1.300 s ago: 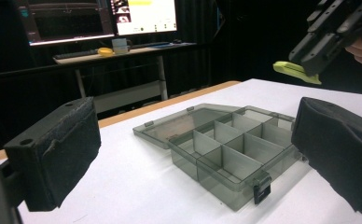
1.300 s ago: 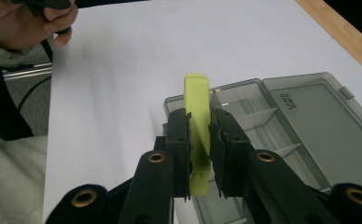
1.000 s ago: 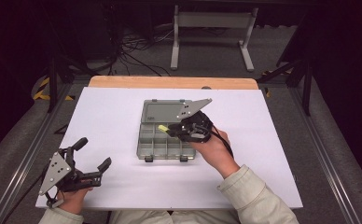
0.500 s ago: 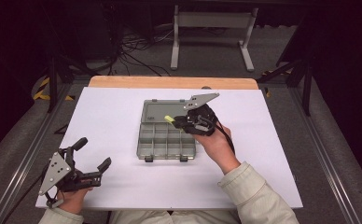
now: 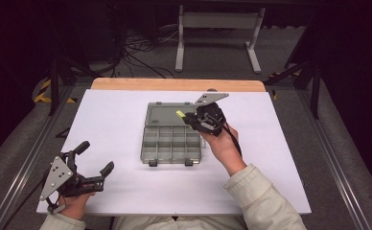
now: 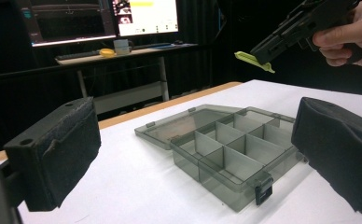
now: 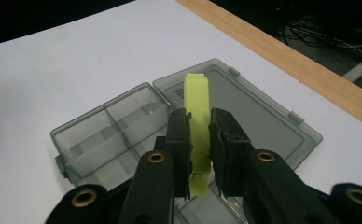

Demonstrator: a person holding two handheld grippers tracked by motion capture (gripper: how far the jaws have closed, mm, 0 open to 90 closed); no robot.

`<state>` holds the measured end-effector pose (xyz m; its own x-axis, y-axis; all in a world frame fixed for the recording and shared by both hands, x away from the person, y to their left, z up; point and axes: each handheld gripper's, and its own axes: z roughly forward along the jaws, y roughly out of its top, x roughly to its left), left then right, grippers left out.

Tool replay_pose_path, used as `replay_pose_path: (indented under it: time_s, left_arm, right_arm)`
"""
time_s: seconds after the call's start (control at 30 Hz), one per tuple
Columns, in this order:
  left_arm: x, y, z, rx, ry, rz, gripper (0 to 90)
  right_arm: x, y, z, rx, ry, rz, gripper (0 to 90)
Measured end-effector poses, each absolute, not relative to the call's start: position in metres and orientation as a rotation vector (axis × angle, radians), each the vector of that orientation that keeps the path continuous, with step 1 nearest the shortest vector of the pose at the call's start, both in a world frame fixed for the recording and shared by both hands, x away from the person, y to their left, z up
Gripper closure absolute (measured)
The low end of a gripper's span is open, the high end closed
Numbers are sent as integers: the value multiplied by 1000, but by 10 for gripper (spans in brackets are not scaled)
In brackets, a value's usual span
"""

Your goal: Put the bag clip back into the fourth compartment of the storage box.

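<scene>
Right gripper [image 7: 198,140] pinches the yellow-green strip [image 7: 197,116] between its 2 jaws, held above the open organizer box [image 5: 172,143] mid-table, toward its far right corner. Lower it level into 1 compartment before releasing. Left gripper [image 5: 94,163] idles near the front-left corner, jaws spread. Lid marking unreadable.

White table [image 5: 126,124], wooden strip along far edge. Open grey compartment box [image 5: 172,143] lies at its middle, lid [image 5: 165,115] flat on the surface behind.
</scene>
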<state>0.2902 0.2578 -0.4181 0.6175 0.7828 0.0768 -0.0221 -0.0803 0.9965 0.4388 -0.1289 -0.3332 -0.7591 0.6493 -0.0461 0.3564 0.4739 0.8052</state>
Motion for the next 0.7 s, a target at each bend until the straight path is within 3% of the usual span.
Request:
replay_pose_path:
  time_s: [0.7]
  left_arm:
    - [290, 258, -418, 1515, 664, 758, 17]
  right_arm:
    - [447, -134, -340, 1085, 2200, 1089, 782]
